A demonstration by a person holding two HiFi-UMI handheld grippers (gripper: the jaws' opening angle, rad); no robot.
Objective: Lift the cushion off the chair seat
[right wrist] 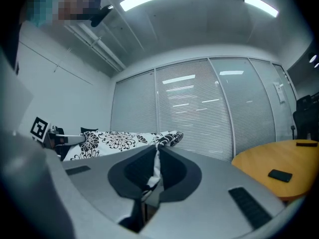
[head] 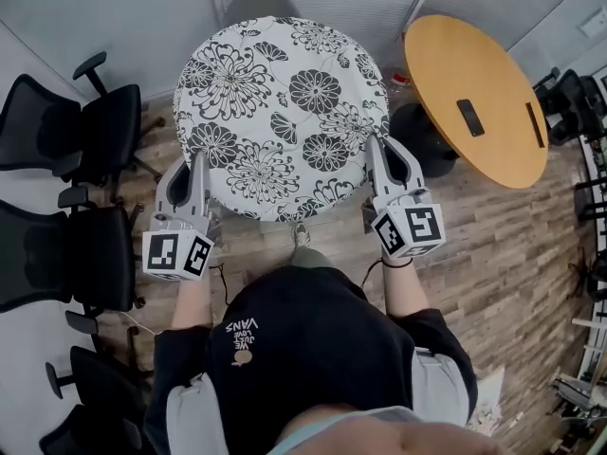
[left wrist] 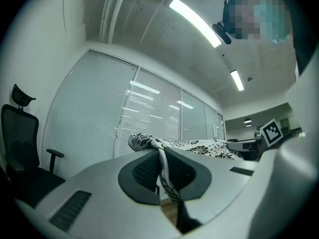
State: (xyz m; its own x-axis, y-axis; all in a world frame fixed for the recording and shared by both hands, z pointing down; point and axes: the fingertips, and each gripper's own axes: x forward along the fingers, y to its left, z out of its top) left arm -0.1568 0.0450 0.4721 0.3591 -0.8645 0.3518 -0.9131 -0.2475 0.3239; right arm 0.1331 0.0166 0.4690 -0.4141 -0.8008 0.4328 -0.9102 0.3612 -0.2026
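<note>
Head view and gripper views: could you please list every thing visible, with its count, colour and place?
cushion: 1, white with black flowers, centre
table: 1, yellow-brown, round, upper right
flat objects: 2, black, on the table
office chairs: at least 3, black, left side
floor: 1, brown planks, below
blinds: several, pale grey, back wall
person: 1, black shirt, bottom
left gripper: 1, grey, shut on cushion's left edge
right gripper: 1, grey, shut on cushion's right edge

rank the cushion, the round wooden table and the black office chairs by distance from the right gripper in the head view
1. Floral cushion: its edge is pinched in the right gripper.
2. Round wooden table: close on the right.
3. Black office chairs: far left, past the cushion.
</note>
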